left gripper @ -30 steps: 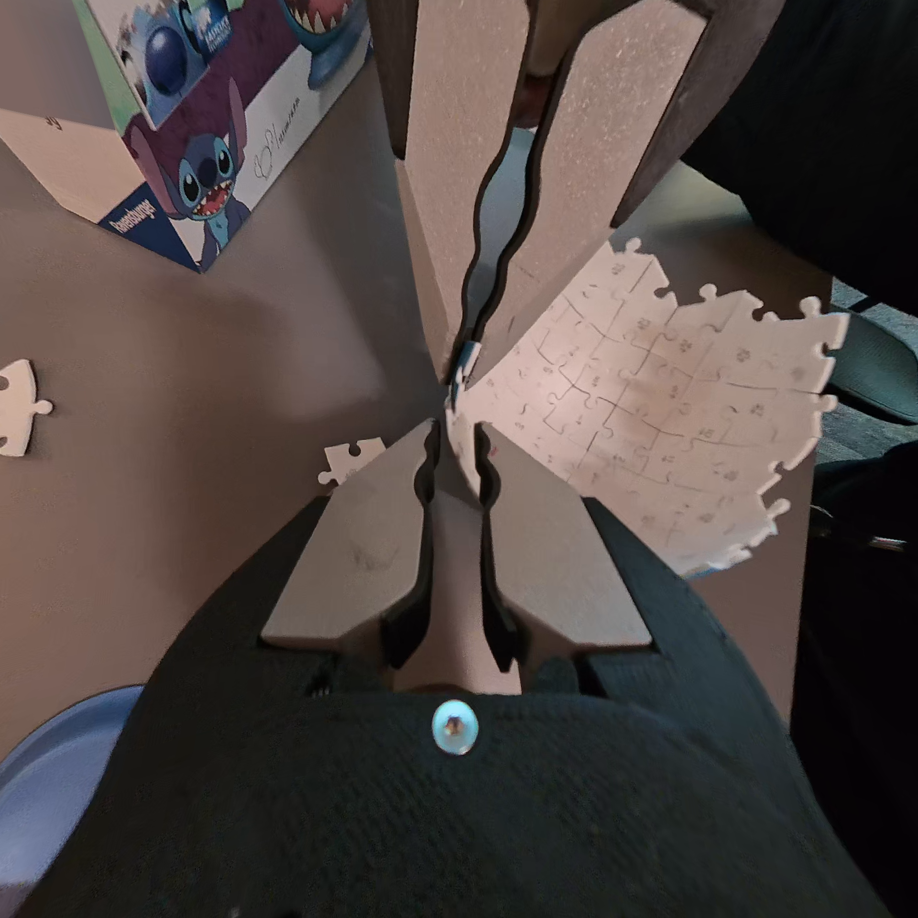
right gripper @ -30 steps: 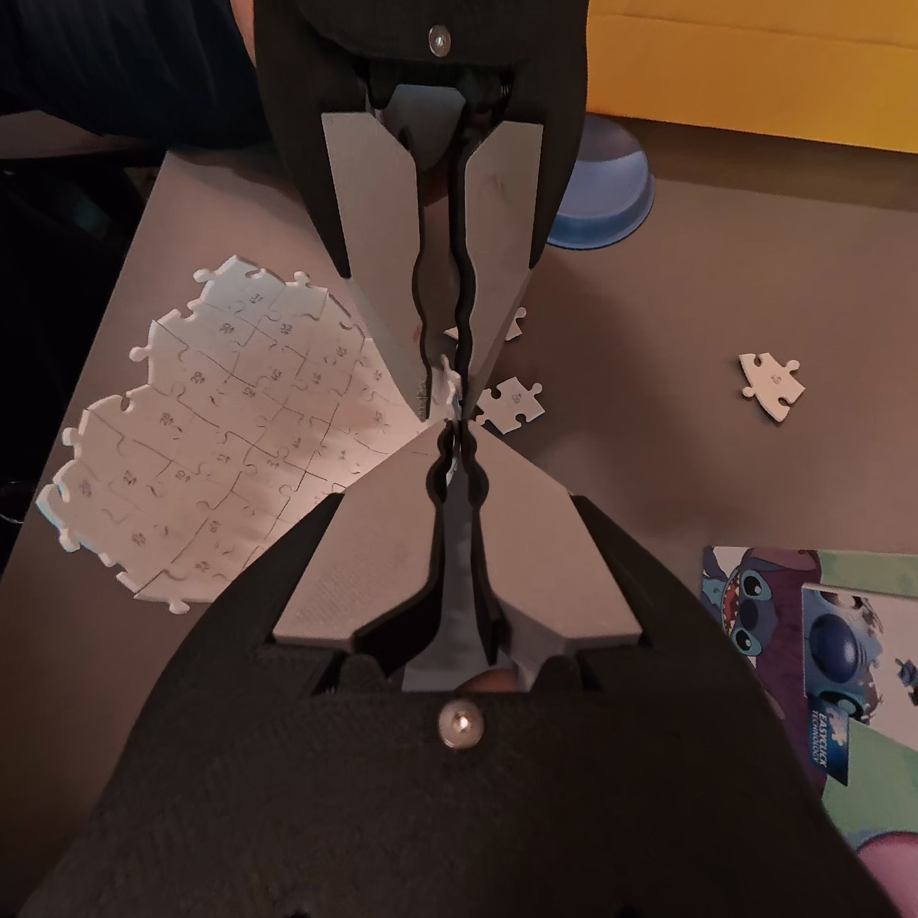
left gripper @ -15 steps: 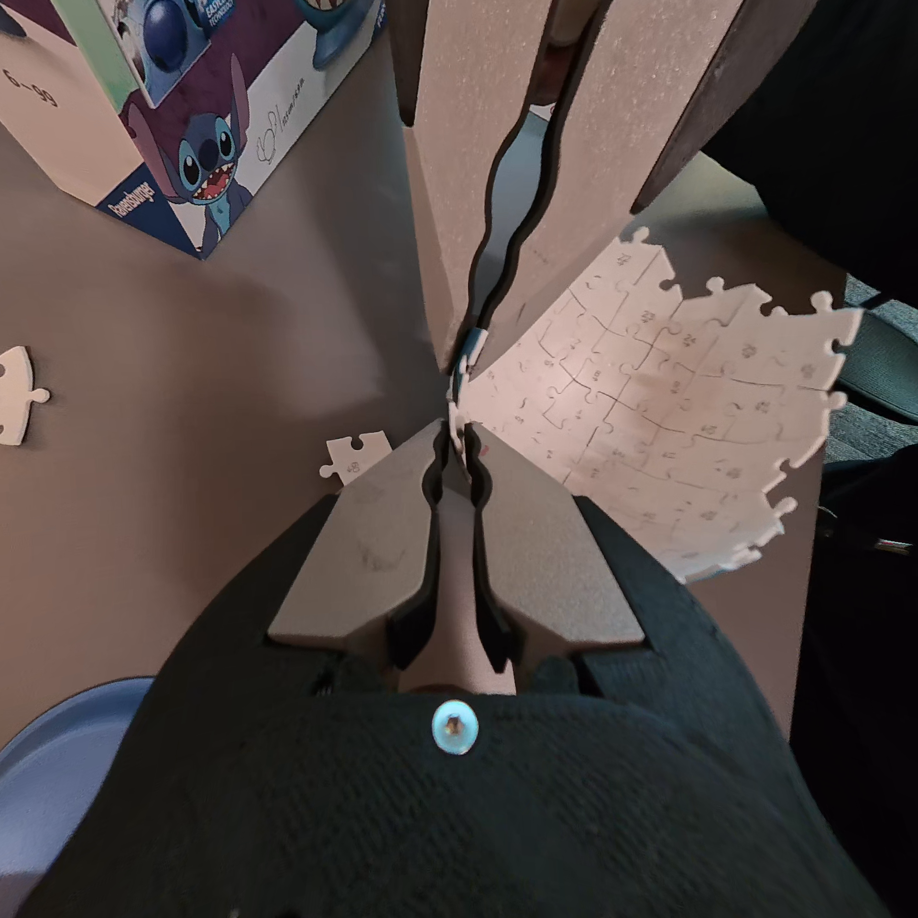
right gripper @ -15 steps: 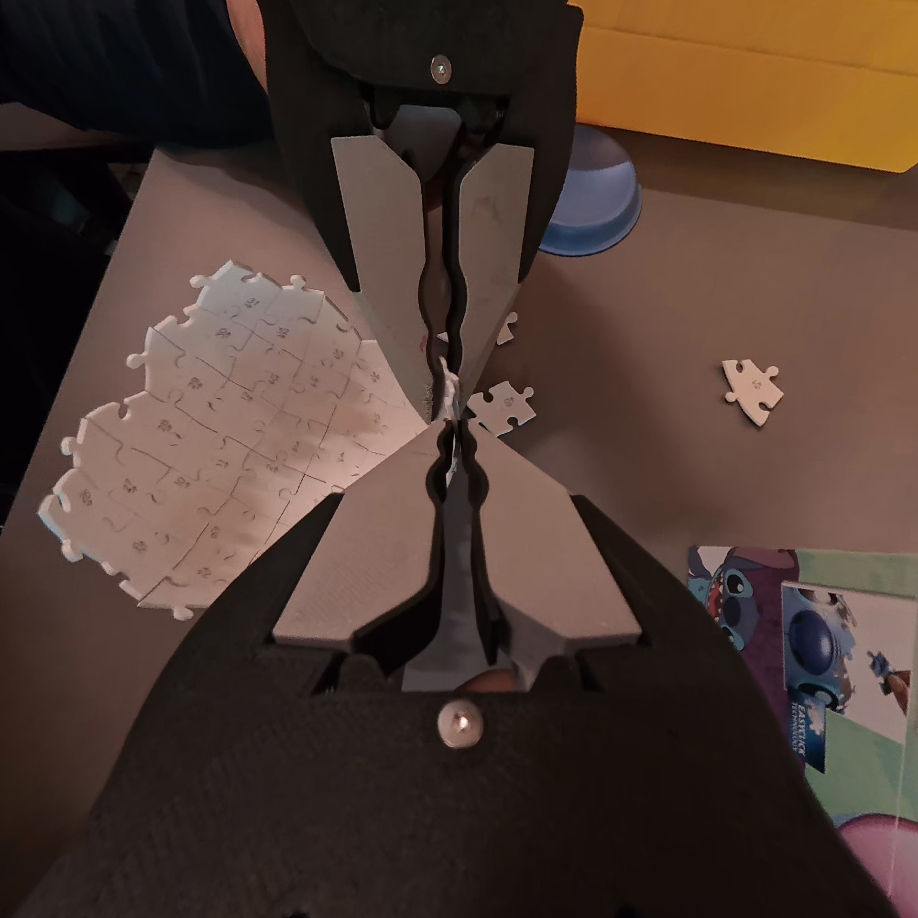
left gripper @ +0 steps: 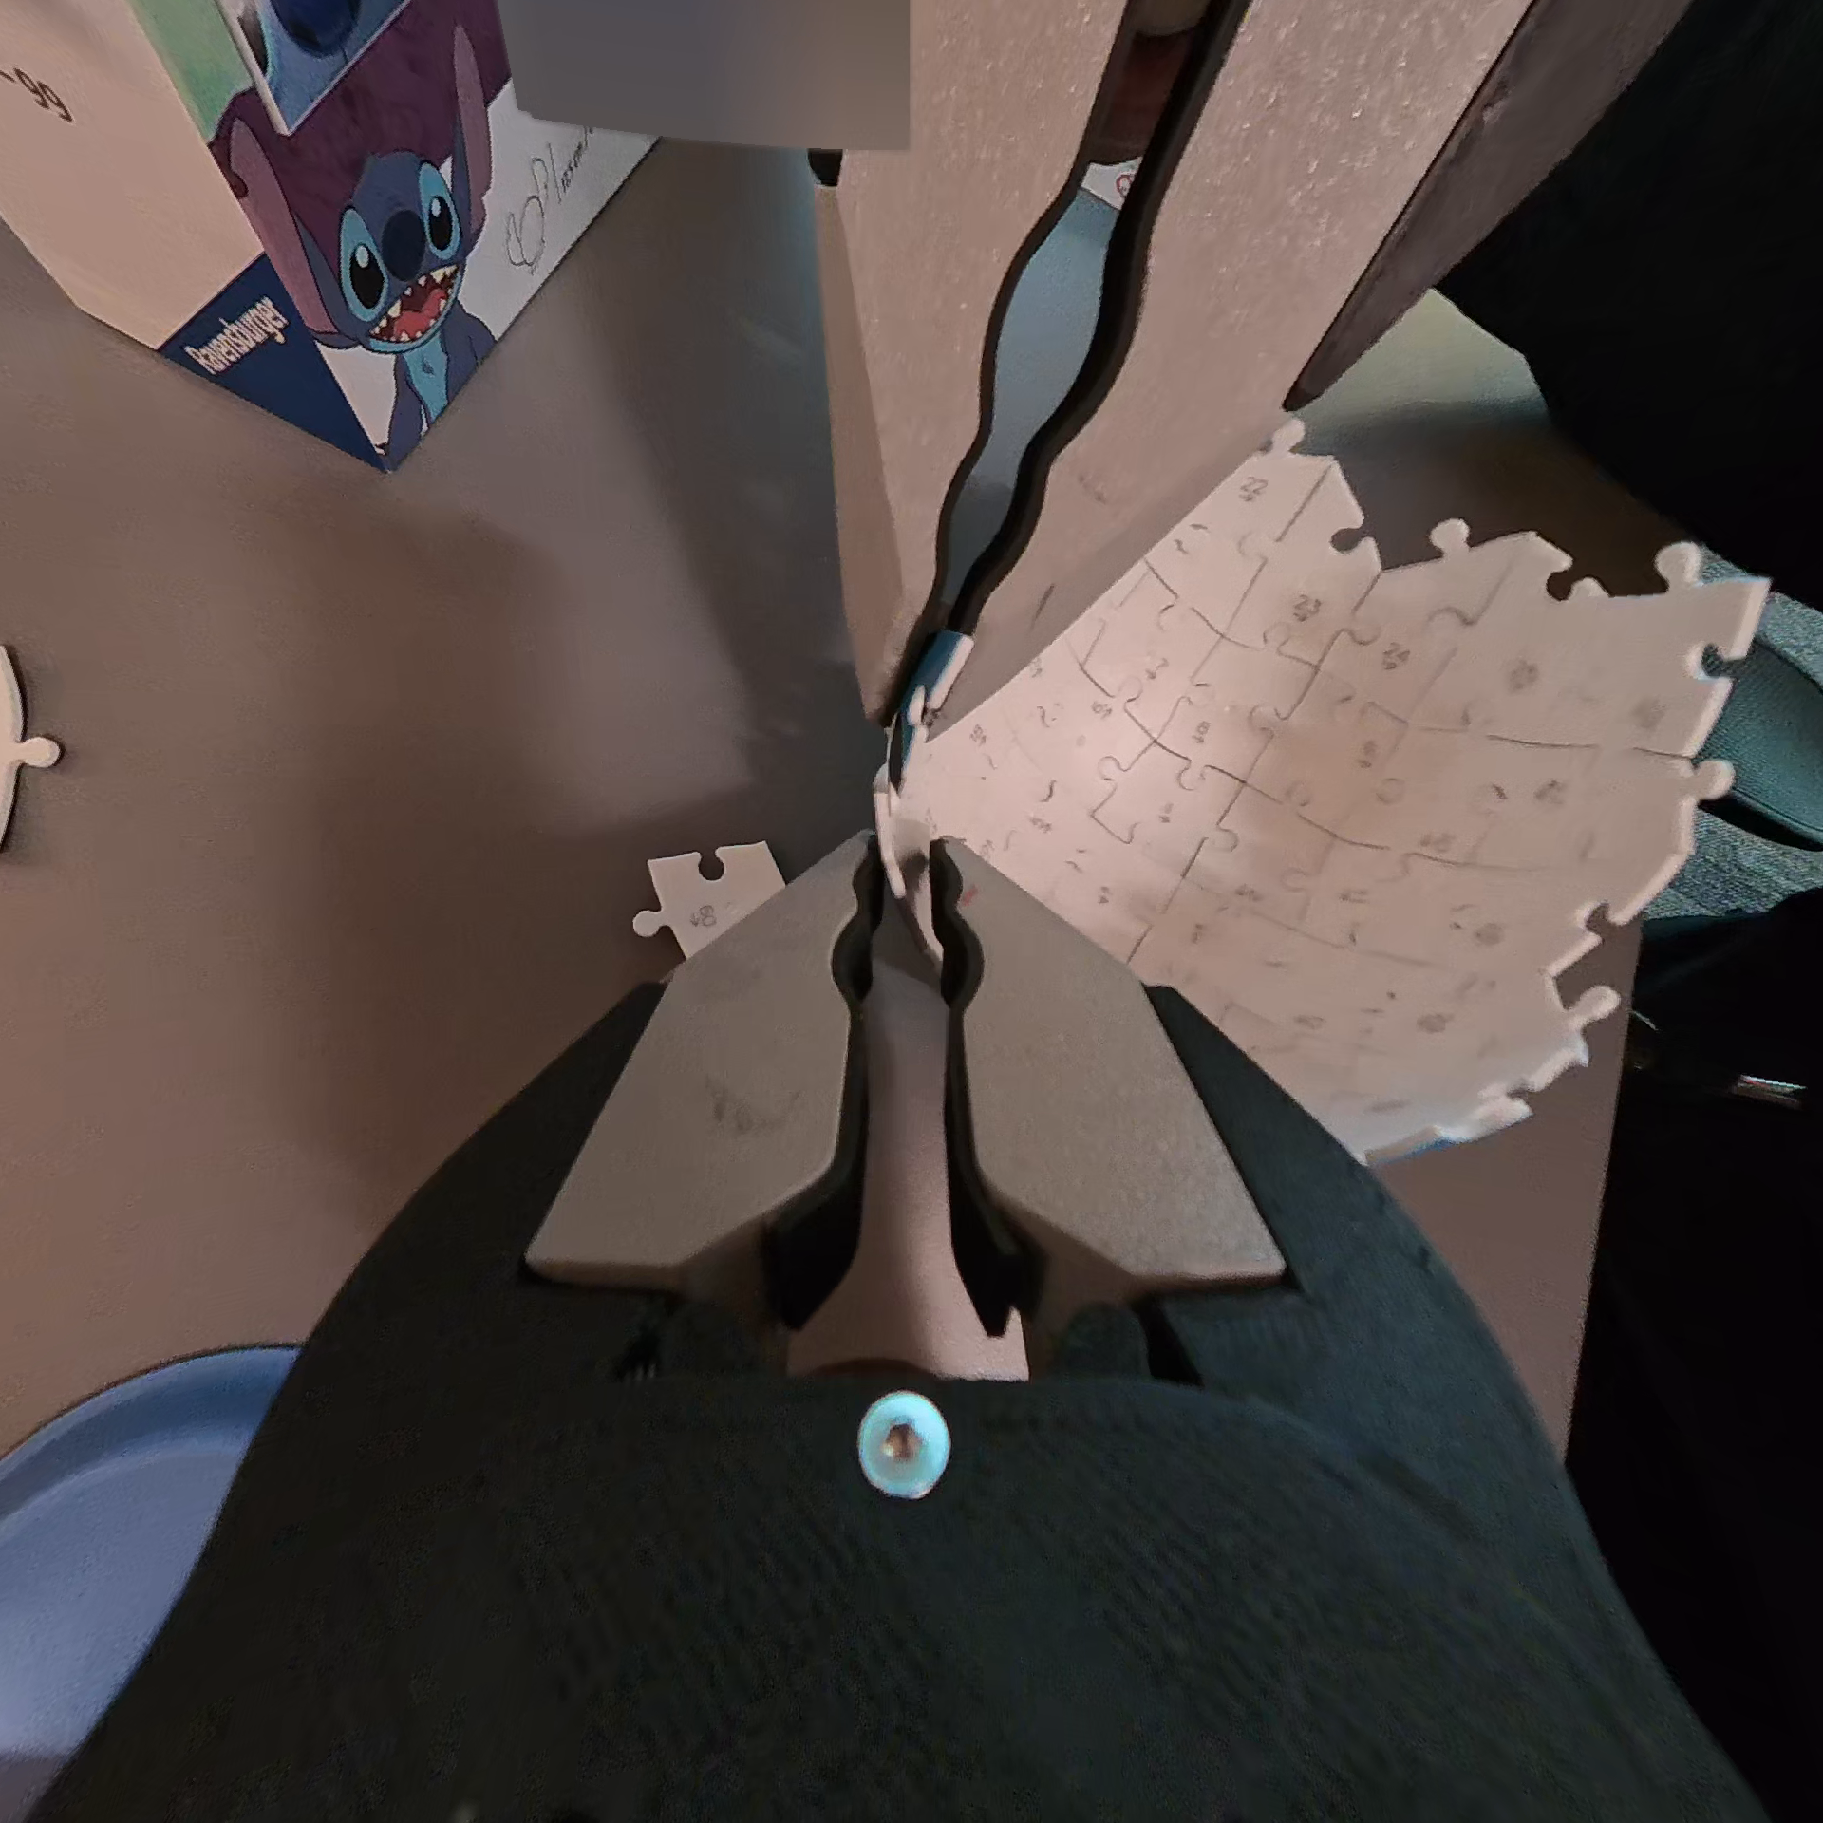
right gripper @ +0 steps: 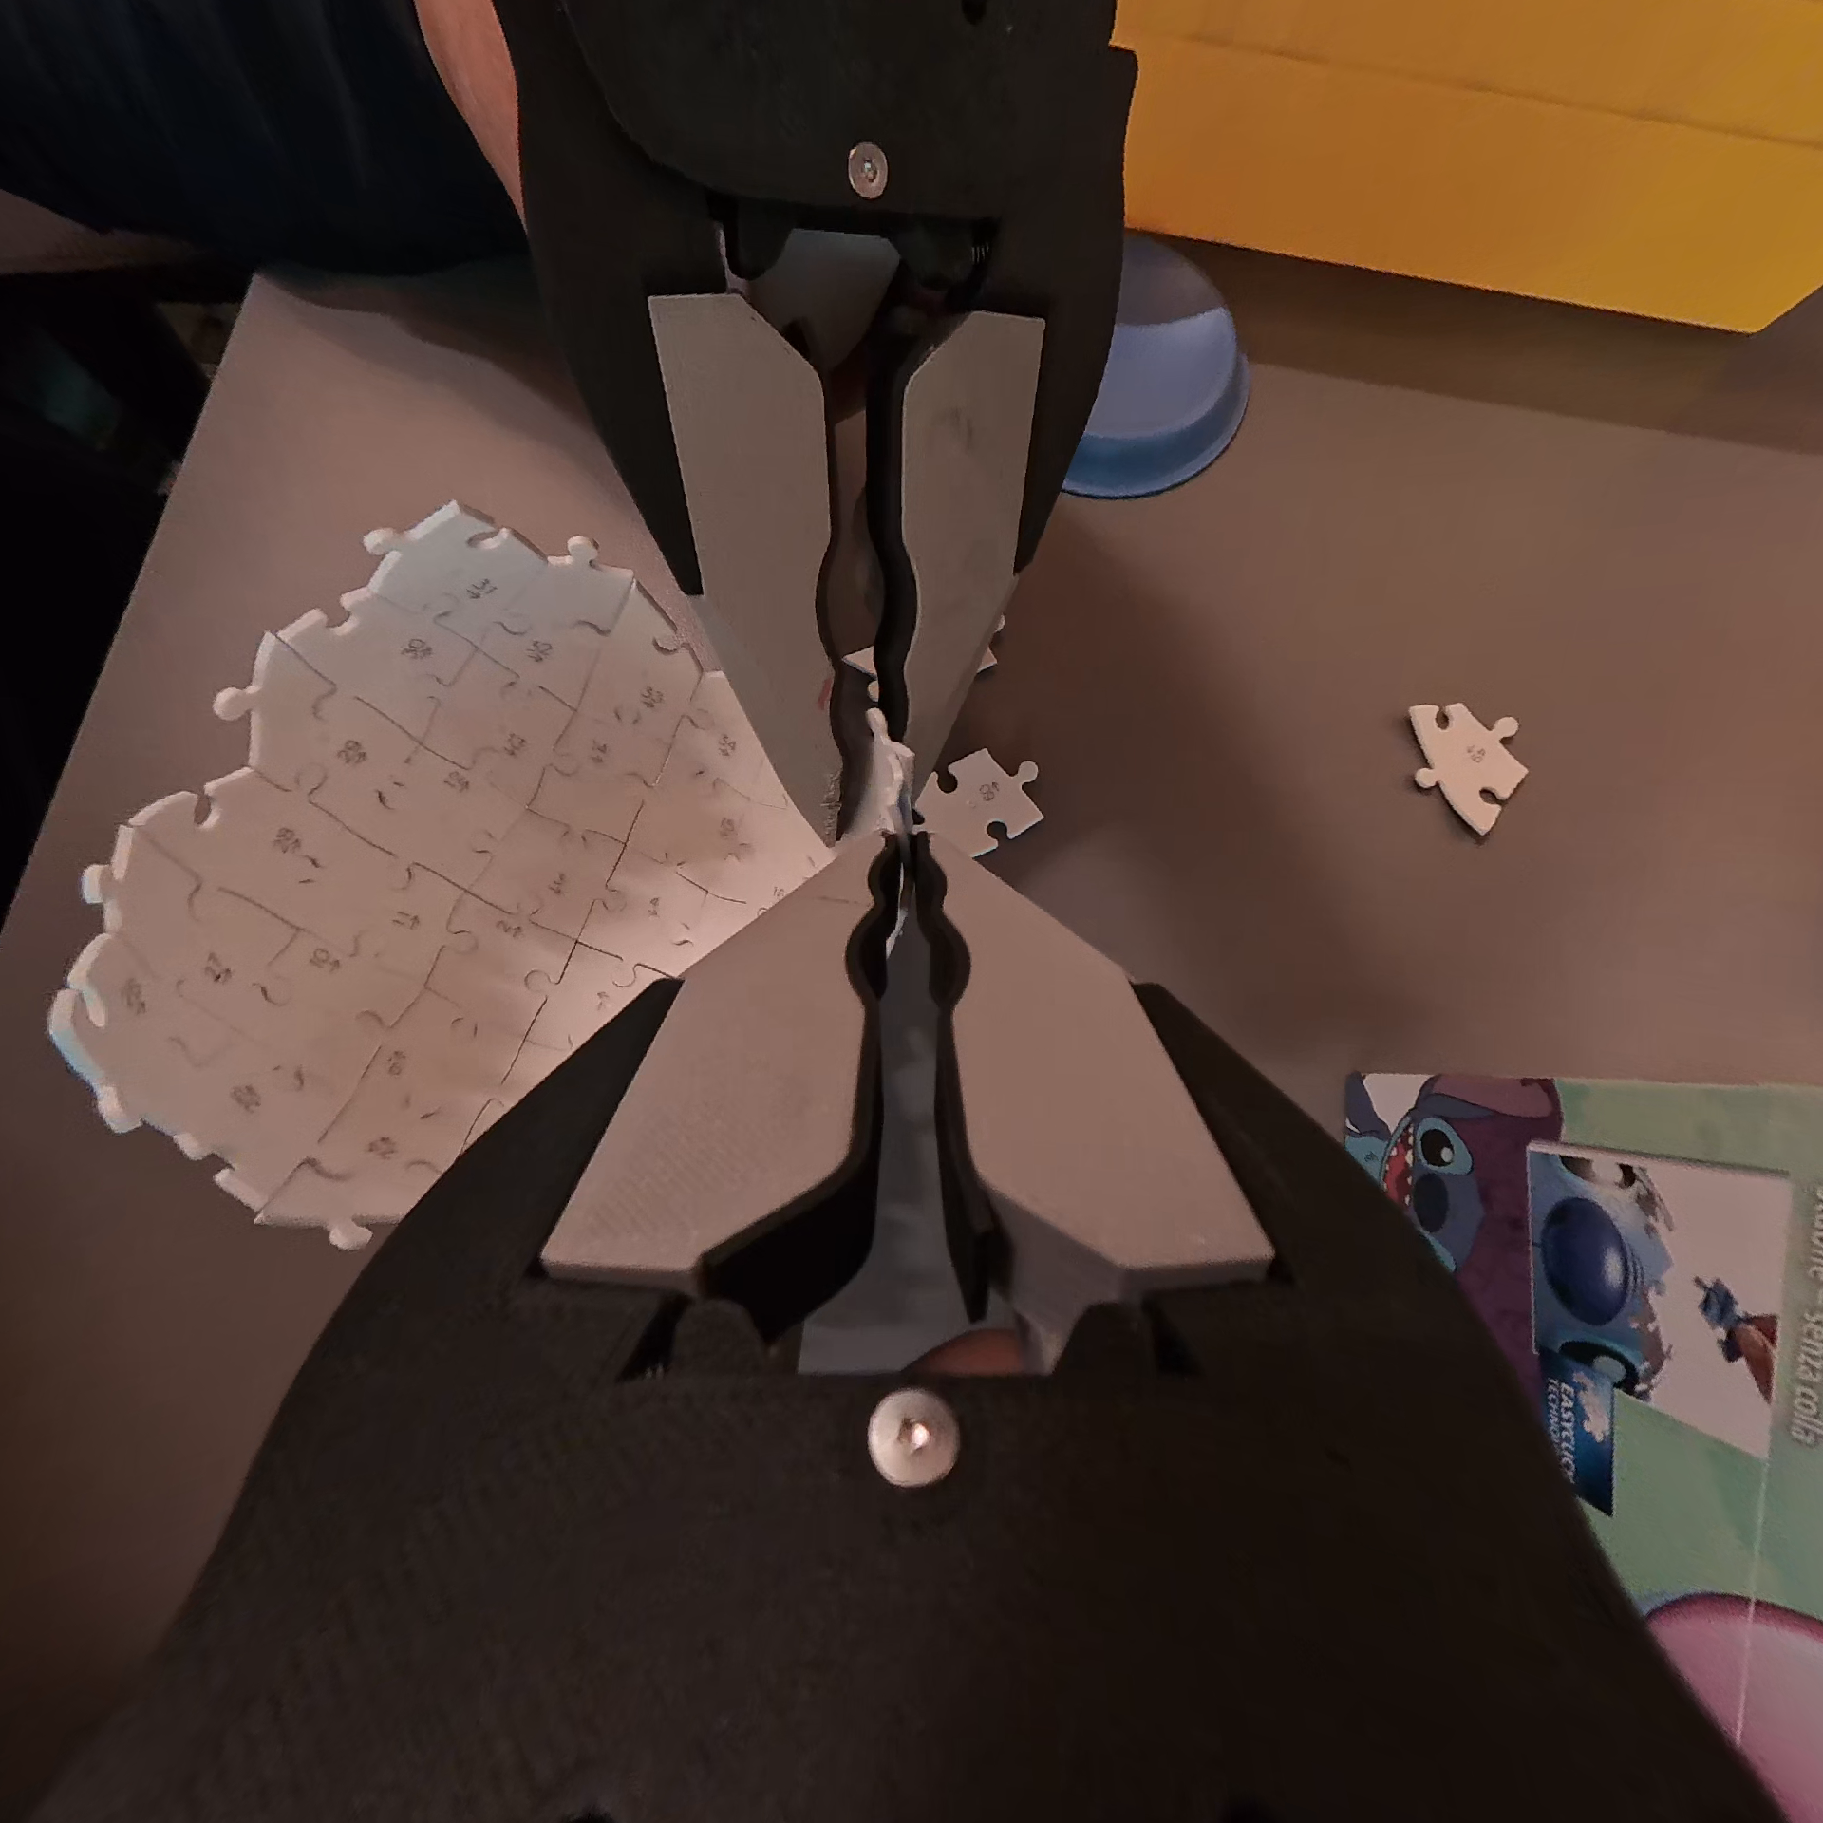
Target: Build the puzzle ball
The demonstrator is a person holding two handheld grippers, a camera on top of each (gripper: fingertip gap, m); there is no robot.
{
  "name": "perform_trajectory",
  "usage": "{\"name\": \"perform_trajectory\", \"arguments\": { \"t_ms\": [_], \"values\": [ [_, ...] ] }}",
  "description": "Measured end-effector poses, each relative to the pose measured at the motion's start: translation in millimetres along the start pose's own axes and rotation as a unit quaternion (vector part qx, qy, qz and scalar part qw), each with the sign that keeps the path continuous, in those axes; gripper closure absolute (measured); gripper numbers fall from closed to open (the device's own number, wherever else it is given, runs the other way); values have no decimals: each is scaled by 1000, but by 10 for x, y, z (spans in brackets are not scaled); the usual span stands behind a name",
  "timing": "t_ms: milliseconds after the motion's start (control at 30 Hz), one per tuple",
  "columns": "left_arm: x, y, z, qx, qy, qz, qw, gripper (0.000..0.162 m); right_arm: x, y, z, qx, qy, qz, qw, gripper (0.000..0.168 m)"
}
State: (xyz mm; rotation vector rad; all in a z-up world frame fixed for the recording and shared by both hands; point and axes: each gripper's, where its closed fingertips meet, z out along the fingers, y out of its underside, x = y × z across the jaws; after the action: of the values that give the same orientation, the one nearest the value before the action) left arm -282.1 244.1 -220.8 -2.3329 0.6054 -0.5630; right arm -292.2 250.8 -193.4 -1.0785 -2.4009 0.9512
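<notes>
While the left gripper (left gripper: pixel 903 858) pinches the near edge of the curved puzzle shell (left gripper: pixel 1381 809), the right gripper (right gripper: pixel 900 848), meeting it tip to tip, grips a small piece (left gripper: pixel 942 663) against that same edge (both jaws narrow).

A grey-brown table (right gripper: pixel 1480 552) fills the dim room's foreground, its matte top catching soft warm light. Behind its far edge runs a bright yellow surface (right gripper: pixel 1480 148), possibly furniture or a box. Past the table's other side, grey carpeted floor (left gripper: pixel 1776 868) lies in deep shadow.
</notes>
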Motion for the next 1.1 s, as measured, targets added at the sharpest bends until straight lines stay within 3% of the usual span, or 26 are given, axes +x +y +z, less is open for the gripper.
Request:
{"name": "perform_trajectory", "arguments": {
  "t_ms": [367, 1100],
  "values": [
    [-16, -105, -54, 28, -7, 10, 1000, 145, 28, 14, 5, 1, 3, 5, 1000, 168],
    [-58, -164, -35, 37, -27, 37, 998, 159, 42, 34, -21, 20, -9, 12, 1000, 168]
  ]
}}
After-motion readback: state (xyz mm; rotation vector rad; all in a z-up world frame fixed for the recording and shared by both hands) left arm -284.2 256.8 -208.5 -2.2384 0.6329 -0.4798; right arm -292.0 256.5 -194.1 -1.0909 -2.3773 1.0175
